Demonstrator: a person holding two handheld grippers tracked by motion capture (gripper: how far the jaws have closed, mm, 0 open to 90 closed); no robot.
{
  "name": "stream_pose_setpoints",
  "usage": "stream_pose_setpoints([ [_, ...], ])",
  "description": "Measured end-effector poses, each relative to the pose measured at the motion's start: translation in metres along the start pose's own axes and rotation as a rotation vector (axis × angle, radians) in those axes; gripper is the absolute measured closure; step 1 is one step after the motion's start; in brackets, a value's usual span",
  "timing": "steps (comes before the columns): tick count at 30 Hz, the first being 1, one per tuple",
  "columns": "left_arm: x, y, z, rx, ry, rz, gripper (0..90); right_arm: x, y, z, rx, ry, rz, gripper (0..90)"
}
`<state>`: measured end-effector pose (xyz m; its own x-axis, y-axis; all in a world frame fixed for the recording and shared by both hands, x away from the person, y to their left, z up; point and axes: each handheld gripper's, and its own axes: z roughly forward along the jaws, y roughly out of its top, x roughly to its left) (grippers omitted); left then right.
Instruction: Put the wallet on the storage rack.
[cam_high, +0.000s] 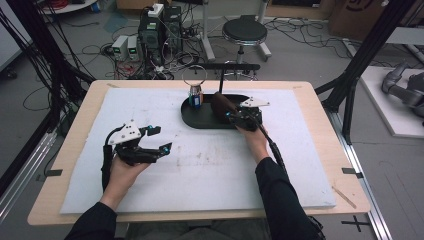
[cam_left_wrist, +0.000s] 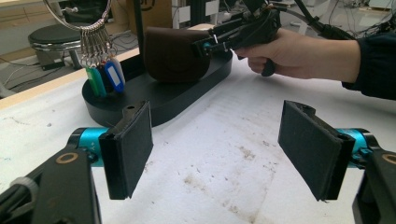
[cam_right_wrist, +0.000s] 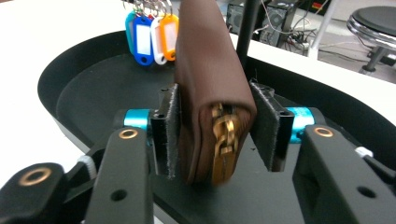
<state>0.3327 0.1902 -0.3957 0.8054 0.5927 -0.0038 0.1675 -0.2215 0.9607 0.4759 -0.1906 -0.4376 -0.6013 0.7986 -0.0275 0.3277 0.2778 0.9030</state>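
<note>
**Brown pouch upright in black tray, right jaws loosened around it**

Left gripper (cam_high: 154, 139) rests near the worktop's front-left, jaws wide apart, nothing between. Right gripper (cam_right_wrist: 217, 128) sits at the tray's (cam_high: 200, 121) right end; brown zip pouch (cam_right_wrist: 210, 84) stands between its pads, left pad touching, right pad just clear. Key tags (cam_right_wrist: 150, 35) hang at the tray's left end.

The left gripper (cam_high: 156, 139) rests low on the table (cam_high: 75, 165) in the person's left hand (cam_high: 125, 170), pointing to the right in the high view, its two fingers (cam_left_wrist: 128, 149) spread wide apart with nothing between them. The right gripper (cam_high: 227, 116), held in the right hand (cam_high: 256, 141) with the forearm stretched forward, points to the left in the high view. Its fingers (cam_right_wrist: 167, 133) stand partly apart on either side of a brown pouch (cam_right_wrist: 205, 84), the left one against it and the right one with a slight gap.
</note>
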Motion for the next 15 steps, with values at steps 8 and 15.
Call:
stream_pose_setpoints([
  [8, 0.001, 0.000, 0.000, 0.001, -0.002, 0.002, 26.1, -0.002, 0.004, -0.007, 0.012, -0.032, -0.013, 40.9],
  [15, 0.004, 0.001, 0.002, 0.000, 0.005, -0.004, 26.2, -0.007, 0.014, -0.027, 0.025, -0.004, 0.011, 31.8],
])
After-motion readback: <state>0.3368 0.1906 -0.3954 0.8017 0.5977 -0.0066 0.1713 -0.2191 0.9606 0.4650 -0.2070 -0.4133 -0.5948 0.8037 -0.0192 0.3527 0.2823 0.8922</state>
